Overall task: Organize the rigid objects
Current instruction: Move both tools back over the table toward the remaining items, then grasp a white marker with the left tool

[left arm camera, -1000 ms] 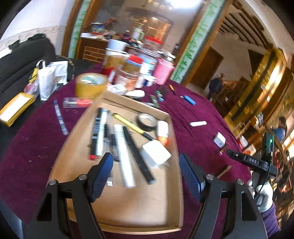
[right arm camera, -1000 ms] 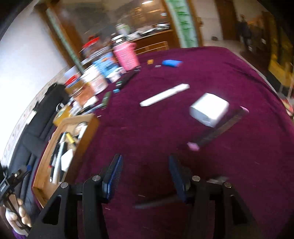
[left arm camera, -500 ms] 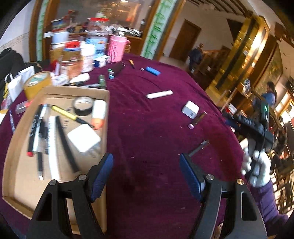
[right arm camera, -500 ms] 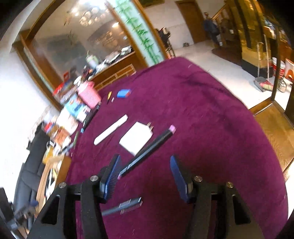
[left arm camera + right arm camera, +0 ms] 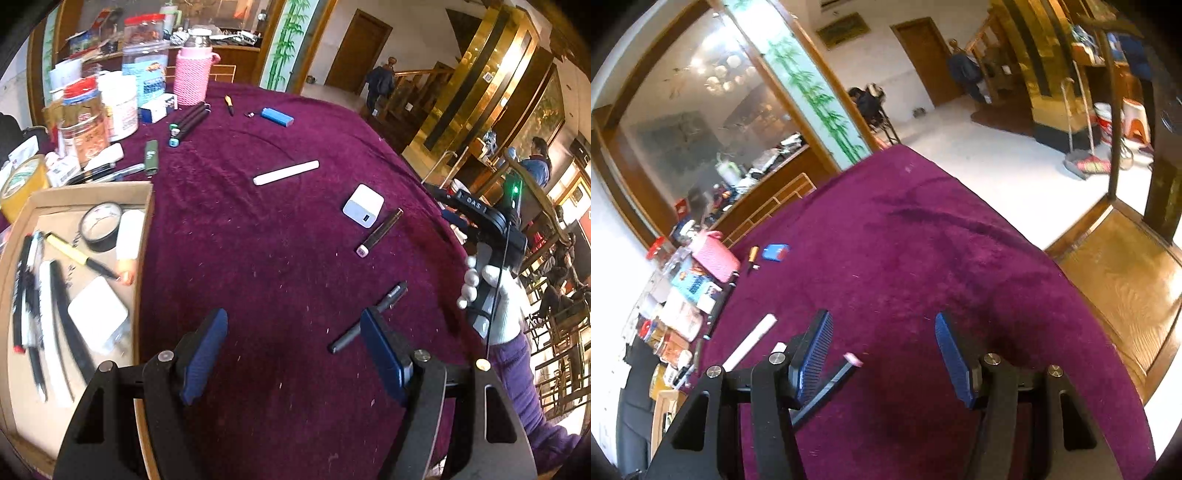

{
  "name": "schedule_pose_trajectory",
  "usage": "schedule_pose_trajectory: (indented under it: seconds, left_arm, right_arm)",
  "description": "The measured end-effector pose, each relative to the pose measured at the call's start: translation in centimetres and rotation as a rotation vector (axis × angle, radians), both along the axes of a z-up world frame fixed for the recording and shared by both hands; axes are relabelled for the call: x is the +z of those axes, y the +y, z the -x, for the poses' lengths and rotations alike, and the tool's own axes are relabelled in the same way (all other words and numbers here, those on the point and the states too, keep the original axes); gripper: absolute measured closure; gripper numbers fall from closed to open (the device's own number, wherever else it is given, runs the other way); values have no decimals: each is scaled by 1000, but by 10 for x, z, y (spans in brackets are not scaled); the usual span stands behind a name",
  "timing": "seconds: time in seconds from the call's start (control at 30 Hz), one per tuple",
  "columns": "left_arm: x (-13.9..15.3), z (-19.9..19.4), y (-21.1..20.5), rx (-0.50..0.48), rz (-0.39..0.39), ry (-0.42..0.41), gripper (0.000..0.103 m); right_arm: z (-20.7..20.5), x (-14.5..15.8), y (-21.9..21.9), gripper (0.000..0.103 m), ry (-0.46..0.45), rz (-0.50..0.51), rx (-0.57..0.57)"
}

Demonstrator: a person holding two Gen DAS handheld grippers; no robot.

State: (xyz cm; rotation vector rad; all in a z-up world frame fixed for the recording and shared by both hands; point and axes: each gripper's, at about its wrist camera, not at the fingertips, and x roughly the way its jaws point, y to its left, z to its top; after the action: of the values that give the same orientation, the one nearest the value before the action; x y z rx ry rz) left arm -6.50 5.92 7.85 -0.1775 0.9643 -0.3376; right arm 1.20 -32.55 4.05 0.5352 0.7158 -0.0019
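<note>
Cardboard, the shallow tray [image 5: 146,206] holds pens, black tape roll [image 5: 100,226] and white charger block [image 5: 98,314]; right of it, the left gripper [image 5: 293,350] gapes empty by a dark pen [image 5: 369,317]; the right gripper [image 5: 882,354] also stands empty.

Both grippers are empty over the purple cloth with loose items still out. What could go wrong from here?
1. The dark pen lies partly under the left gripper's right finger; closing now may nudge or roll it instead of catching it.
2. The pink-tipped pen lies right beside the white charger; grabbing one may knock the other.
3. The cardboard tray is already crowded, so added items may pile up.
</note>
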Motion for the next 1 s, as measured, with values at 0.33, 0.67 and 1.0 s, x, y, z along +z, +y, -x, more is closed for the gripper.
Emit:
schedule_pose_trajectory:
  seconds: [0.33,0.67,1.0]
  left_arm:
    - [-11,-85,-38,-65,-79,20,29]
    - [-40,-167,-94,-228,-412,-99,29]
    - [-64,-235,-106,-229,-394,-51,29]
  right_arm:
    - [-3,-6,-17,41,20,-67,-27]
    - [-5,-8,-13,40,27,-59,-16]
    - [-14,-11,-3,41,52,-15,5]
